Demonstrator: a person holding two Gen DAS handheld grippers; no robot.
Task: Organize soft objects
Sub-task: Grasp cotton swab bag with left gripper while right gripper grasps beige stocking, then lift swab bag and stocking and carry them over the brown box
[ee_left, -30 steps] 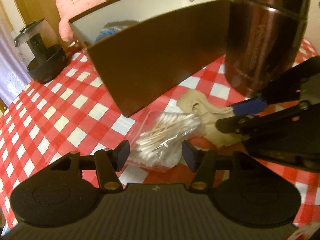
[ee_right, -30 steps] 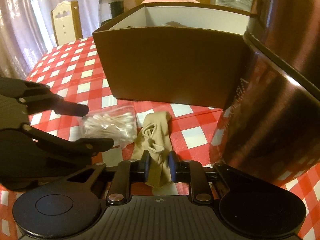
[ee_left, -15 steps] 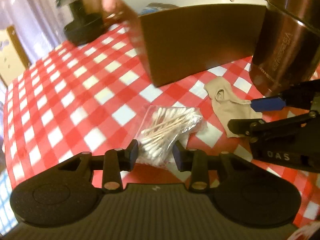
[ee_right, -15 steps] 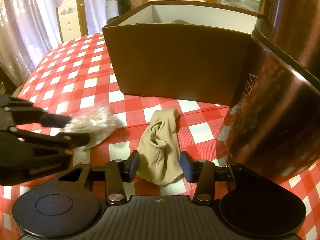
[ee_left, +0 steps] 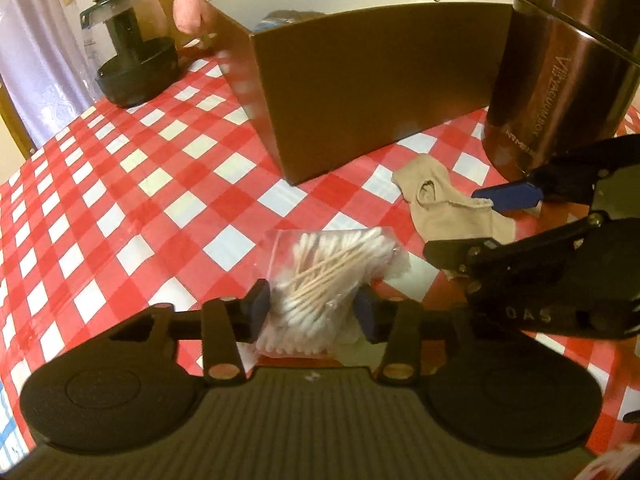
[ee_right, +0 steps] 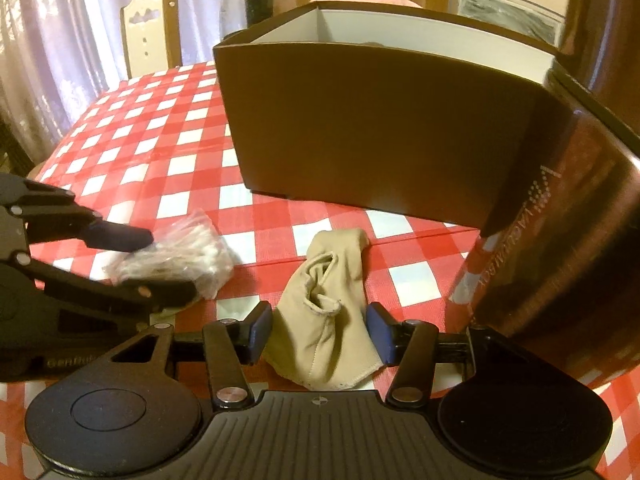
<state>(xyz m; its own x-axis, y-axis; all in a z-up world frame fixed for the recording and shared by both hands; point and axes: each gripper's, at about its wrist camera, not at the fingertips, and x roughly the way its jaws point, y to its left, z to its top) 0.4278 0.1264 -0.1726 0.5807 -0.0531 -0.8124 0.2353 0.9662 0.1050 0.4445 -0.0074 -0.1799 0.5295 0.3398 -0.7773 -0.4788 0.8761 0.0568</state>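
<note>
Left tongs (ee_left: 314,306): clenched on bag of cotton swabs (ee_left: 332,268) | right tongs (ee_right: 318,330): jaws opening, beige sock (ee_right: 328,312) lying loose between them on checkered tabletop (ee_right: 160,152) | beyond both: brown box (ee_right: 380,136) | right of right tongs: metal canister (ee_right: 568,240)

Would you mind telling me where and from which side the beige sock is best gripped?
Grip the sock across its wide hemmed end, coming down from the near side, where the right claw already straddles it. It lies flat and limp; that end is clear of the brown box and the metal canister.
</note>
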